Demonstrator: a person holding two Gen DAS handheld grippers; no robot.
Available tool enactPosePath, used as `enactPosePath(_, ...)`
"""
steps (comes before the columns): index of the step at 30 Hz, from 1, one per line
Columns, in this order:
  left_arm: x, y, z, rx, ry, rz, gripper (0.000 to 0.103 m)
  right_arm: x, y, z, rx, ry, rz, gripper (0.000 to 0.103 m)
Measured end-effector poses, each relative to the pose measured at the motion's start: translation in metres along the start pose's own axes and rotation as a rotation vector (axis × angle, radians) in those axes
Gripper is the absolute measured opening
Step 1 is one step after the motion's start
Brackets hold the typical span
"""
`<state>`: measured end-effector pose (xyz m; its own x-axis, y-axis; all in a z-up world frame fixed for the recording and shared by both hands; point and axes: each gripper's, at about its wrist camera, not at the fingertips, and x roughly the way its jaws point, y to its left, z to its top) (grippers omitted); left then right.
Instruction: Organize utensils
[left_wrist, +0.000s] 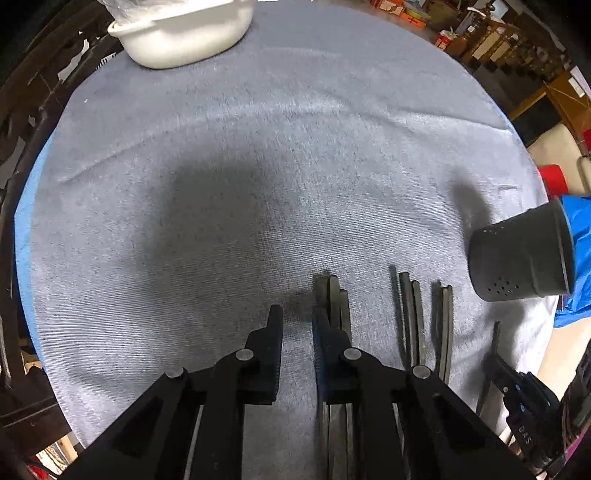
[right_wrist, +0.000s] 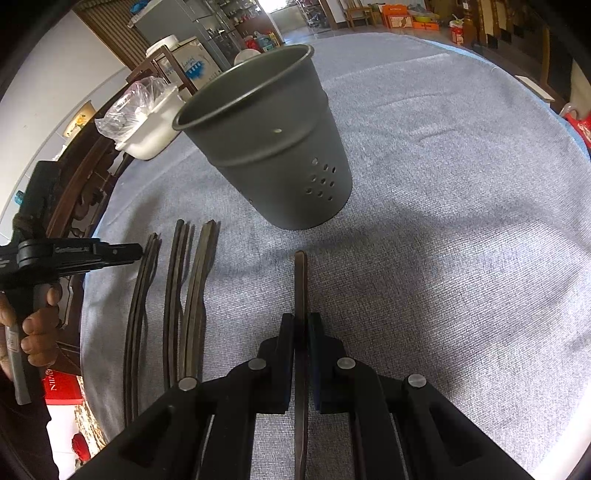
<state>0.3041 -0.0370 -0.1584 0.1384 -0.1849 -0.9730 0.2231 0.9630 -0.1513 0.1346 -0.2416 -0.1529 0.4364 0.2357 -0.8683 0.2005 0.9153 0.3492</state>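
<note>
Right wrist view: the right gripper (right_wrist: 302, 325) has its two black fingers pressed against a single dark, thin utensil (right_wrist: 301, 280), pinching it partway along its length. The utensil's far end points toward the tall dark grey metal holder cup (right_wrist: 266, 147), which stands upright on the grey-blue woven tablecloth (right_wrist: 443, 184) just ahead, a cluster of small holes near its base. To the left of the held piece lie three bundles of dark slim utensils (right_wrist: 173, 295), side by side on the cloth and roughly parallel, close to one another but apart from the cup. Whether they are chopsticks or other cutlery cannot be told. At the far left edge the left gripper (right_wrist: 125, 253) reaches in over the leftmost bundle, with the person's hand (right_wrist: 37, 328) around its handle. Beyond the cup, near the table's far-left edge, sits a white plastic tub (right_wrist: 155, 129) with crumpled clear plastic in it.

In the left wrist view, the left gripper (left_wrist: 297, 321) hovers low over the cloth with its fingers spread apart, nothing between them; the right-hand finger lies over the nearest utensil bundle (left_wrist: 334, 295). Two more bundles lie to the right, then the cup (left_wrist: 517, 254) at the right edge.
</note>
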Motion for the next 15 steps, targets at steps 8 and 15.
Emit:
enactPosePath(8, 0.005, 0.010, 0.005, -0.034, 0.004, -0.040, 0.016, -0.001, -0.002, -0.001, 0.003, -0.003, 0.004, 0.010)
enactPosePath(15, 0.003, 0.021, -0.009, -0.021, 0.002, -0.046, 0.016, -0.001, 0.000, 0.000, -0.001, -0.005, -0.001, 0.010)
